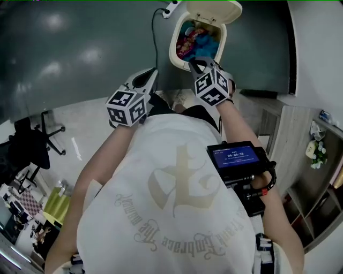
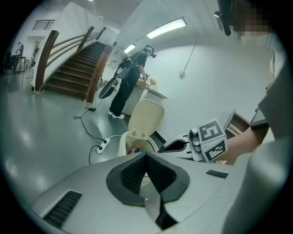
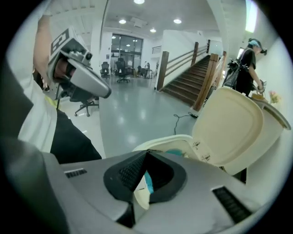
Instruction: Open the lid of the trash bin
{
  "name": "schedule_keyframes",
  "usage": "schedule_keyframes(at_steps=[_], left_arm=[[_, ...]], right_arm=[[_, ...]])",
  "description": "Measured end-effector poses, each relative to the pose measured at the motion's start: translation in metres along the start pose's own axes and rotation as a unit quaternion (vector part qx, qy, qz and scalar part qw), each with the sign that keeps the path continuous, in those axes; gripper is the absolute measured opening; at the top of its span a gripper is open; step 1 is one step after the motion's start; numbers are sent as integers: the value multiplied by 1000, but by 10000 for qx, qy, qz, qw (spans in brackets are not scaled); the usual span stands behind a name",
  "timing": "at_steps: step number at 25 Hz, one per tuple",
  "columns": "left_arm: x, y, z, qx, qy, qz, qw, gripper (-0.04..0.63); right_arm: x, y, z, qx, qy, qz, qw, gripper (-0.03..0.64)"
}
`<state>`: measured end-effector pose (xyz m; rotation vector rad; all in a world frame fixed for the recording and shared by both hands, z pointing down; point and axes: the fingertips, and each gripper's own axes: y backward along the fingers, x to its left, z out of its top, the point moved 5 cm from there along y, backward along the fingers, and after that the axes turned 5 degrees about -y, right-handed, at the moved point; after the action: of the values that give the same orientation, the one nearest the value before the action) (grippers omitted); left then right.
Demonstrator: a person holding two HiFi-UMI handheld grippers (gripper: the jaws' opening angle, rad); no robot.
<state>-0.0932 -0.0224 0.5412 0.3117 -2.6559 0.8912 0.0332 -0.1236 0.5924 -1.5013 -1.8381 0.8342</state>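
A cream trash bin (image 1: 173, 42) stands on the grey floor, its lid (image 1: 213, 10) swung up and back, with colourful rubbish showing inside. My right gripper (image 1: 192, 63) is shut and empty, its tips just short of the bin's near rim. In the right gripper view the raised lid (image 3: 229, 128) and the rim (image 3: 160, 141) lie right past the jaws. My left gripper (image 1: 154, 71) is shut on nothing, lower left of the bin and apart from it. The left gripper view shows the bin (image 2: 122, 139), its lid (image 2: 145, 116) and the right gripper (image 2: 167, 147).
A power strip with a black cable (image 1: 169, 9) lies on the floor left of the bin. An office chair (image 1: 37, 134) stands at the left, wooden shelves (image 1: 300, 160) at the right. A person (image 2: 128, 82) stands behind the bin near stairs (image 2: 68, 68).
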Motion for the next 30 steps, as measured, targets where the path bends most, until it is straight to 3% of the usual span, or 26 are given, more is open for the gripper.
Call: schedule_keyframes(at_steps=[7,14,18,30], left_arm=[[-9,-8,19,-104,-212,-178,9996,9],[-37,-17,40,-281,-494,-396,9976,9],[-52,-21,50,-349,-616,-499,9962,9],[-86,-40,63,-314,-917,-719,9927,9]], right_arm=[[-18,48,14,-946,-1087,-78,9895,5],[-43,115,4,-1960,-2156,-253,9563,5],[-48,144,-3,-2366,-2413,-287,9407,5],[-55,175,-41,-2719,-2790,-373,9202,3]])
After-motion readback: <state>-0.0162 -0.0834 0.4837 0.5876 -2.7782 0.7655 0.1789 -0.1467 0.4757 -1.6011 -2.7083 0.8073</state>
